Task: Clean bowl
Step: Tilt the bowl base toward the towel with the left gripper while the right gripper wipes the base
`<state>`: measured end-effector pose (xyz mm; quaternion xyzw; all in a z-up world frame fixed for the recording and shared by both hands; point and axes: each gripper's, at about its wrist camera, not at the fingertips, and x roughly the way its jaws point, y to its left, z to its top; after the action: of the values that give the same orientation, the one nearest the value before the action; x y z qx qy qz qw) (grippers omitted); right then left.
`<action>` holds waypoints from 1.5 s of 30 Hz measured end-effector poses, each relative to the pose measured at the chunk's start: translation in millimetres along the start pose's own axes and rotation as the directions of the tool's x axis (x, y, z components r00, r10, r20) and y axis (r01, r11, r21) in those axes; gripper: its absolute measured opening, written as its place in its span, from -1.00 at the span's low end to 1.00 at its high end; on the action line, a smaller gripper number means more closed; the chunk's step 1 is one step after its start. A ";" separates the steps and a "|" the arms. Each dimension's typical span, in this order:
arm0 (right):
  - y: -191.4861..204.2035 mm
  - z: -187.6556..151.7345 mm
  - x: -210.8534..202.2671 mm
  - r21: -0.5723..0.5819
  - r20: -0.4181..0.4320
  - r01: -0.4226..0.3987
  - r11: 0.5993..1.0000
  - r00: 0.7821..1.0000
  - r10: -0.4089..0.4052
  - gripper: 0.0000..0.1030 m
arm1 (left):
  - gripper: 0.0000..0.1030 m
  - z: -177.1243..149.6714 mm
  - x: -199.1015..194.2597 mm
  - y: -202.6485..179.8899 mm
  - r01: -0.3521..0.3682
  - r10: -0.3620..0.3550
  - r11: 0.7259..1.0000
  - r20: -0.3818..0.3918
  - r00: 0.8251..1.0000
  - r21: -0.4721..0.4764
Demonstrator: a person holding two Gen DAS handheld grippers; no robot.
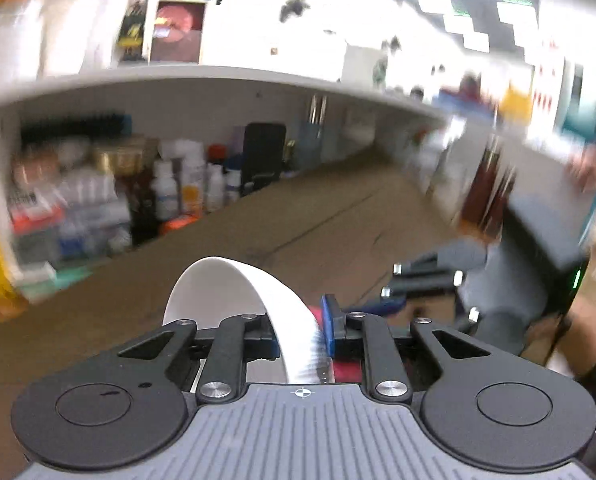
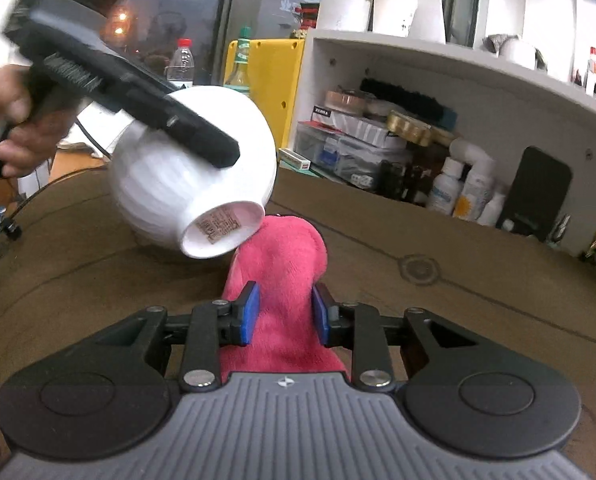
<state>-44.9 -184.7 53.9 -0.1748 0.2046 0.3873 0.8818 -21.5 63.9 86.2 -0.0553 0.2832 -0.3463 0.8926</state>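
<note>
Left tool (image 1: 303, 340) clamps white bowl (image 1: 234, 292) rim above brown table (image 1: 317, 220); background blurred

One white bowl (image 2: 178, 184) and one pink cloth (image 2: 278, 280) show — the cloth at six o'clock from the bowl. Two grippers: the left gripper (image 1: 303, 336) and the right gripper (image 2: 286, 314). One yellow bin (image 2: 274, 92) at twelve o'clock — one red-capped bottle (image 2: 182, 62) at eleven.
</note>
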 end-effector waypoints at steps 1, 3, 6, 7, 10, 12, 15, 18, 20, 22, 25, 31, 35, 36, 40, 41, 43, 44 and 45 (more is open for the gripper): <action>0.4 -0.5 -3.7 -0.007 0.003 0.012 1.000 1.000 -0.012 -0.48 | -0.62 -2.9 -1.3 10.9 0.027 -0.026 0.998 0.020 0.999 -0.063; 1.8 0.1 -6.7 -0.016 0.013 0.029 0.999 1.000 -0.029 -0.54 | -0.67 -14.9 -4.0 32.0 0.060 -0.051 0.985 0.058 0.997 -0.159; 9.8 5.9 7.0 -0.053 -0.021 0.022 0.998 1.000 -0.023 -0.61 | -0.69 -25.2 -9.7 54.4 0.090 -0.062 0.963 0.113 0.992 -0.254; 13.4 8.9 15.2 -0.063 -0.047 0.005 0.998 0.999 -0.008 -0.60 | -0.70 -26.2 -11.4 58.7 0.089 -0.056 0.959 0.125 0.991 -0.270; 21.5 10.8 28.4 -0.081 -0.078 -0.016 0.997 0.997 0.009 0.33 | -0.71 -27.6 -14.7 67.1 0.088 -0.049 0.951 0.135 0.990 -0.298; 28.5 6.6 32.5 -0.117 -0.058 0.002 0.993 0.998 -0.009 0.94 | -0.73 -27.2 -14.2 68.5 0.073 -0.042 0.954 0.113 0.993 -0.290; 35.5 4.6 50.1 -0.059 -0.102 -0.066 0.996 0.993 0.059 0.84 | -0.75 -28.0 -13.6 71.7 0.070 -0.044 0.954 0.096 0.994 -0.292; 46.0 11.0 55.1 -0.026 -0.080 -0.125 0.992 0.989 0.123 -0.39 | -0.76 -29.9 -13.9 77.6 0.084 -0.057 0.948 0.095 0.994 -0.306; 54.3 12.4 48.8 -0.087 -0.040 -0.088 0.992 0.996 0.085 -0.50 | -0.77 -31.2 -15.0 82.1 0.088 -0.058 0.942 0.102 0.993 -0.323; 53.1 11.5 43.2 -0.090 -0.030 -0.083 0.993 0.996 0.080 -0.52 | -0.77 -30.7 -17.0 86.3 0.089 -0.055 0.937 0.107 0.993 -0.337; 48.8 10.8 39.2 -0.100 -0.071 -0.068 0.993 0.996 0.061 -0.52 | -0.77 -27.7 -20.6 94.6 0.083 -0.044 0.928 0.114 0.992 -0.363; 40.2 22.6 30.0 -0.120 -0.069 -0.040 0.992 0.997 0.032 -0.50 | -0.77 -6.4 -12.6 91.3 -0.053 0.069 0.956 0.048 0.996 -0.289; 20.3 12.3 29.0 -0.002 -0.042 -0.024 1.000 0.999 0.024 -0.48 | -0.51 -8.3 7.4 29.4 -0.244 0.250 0.967 -0.084 0.964 0.077; 18.2 8.4 30.3 0.016 -0.040 -0.023 1.000 0.999 0.023 -0.48 | -0.23 -13.4 15.2 13.4 -0.266 0.291 0.946 -0.119 0.949 0.187; 22.1 -0.8 36.8 0.033 -0.048 -0.038 0.999 0.998 0.040 -0.46 | 0.05 -32.5 36.7 -14.0 -0.327 0.443 0.836 -0.191 0.876 0.442; 23.6 -1.2 37.6 0.030 -0.046 -0.038 0.999 0.998 0.039 -0.46 | 0.09 -36.1 39.7 -15.9 -0.324 0.460 0.818 -0.201 0.865 0.475; 24.4 -0.3 38.2 0.029 -0.044 -0.038 0.999 0.998 0.039 -0.44 | 0.21 -41.8 45.5 -19.1 -0.316 0.486 0.791 -0.224 0.845 0.523; 25.1 -1.0 36.8 0.034 -0.043 -0.040 0.999 0.998 0.042 -0.43 | 0.21 -45.9 49.9 -22.9 -0.318 0.510 0.766 -0.227 0.830 0.558; 24.4 -1.5 35.9 0.045 -0.041 -0.045 0.998 0.998 0.047 -0.42 | 0.20 -53.1 54.5 -29.2 -0.308 0.543 0.717 -0.223 0.810 0.625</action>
<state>-41.5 -147.8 31.2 -0.1588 0.2355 0.3991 0.8718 -34.9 11.6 25.1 0.3479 0.3455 -0.1978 0.8488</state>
